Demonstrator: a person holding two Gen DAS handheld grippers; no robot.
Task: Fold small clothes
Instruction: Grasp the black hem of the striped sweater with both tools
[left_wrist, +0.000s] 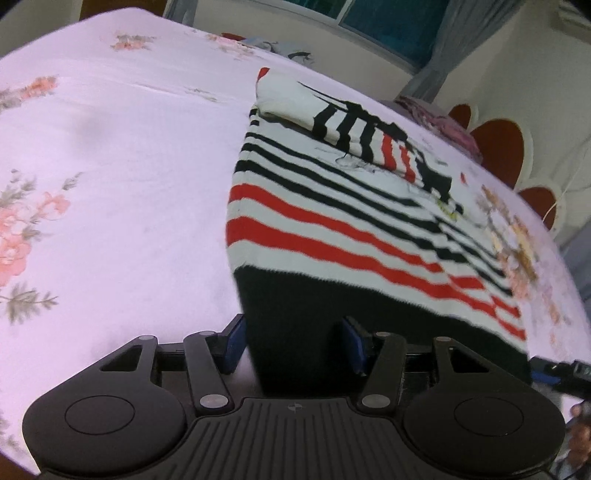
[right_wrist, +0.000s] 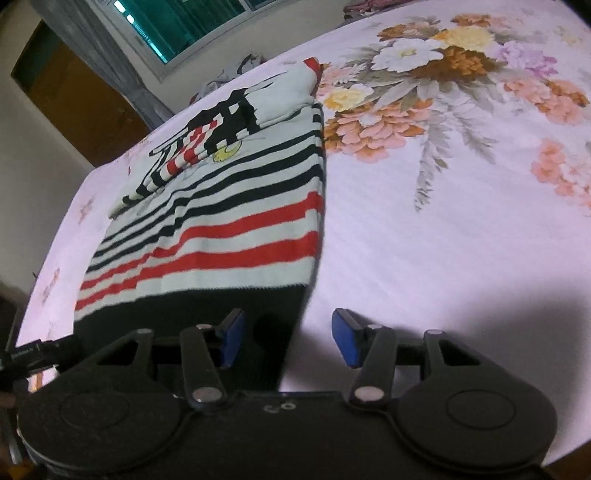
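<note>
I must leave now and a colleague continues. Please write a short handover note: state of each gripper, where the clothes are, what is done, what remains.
Left gripper: jaws astride the black hem band's left corner; grip unclear.
Right gripper: the hem's right corner lies between its blue pads, not pinched.
Red, black and white striped knitted sweater: flat on the pink floral bedsheet, sleeves folded in over the chest.
Done: sleeves folded in.
Left: probably pinch both hem corners and fold the bottom up towards the collar.
</note>
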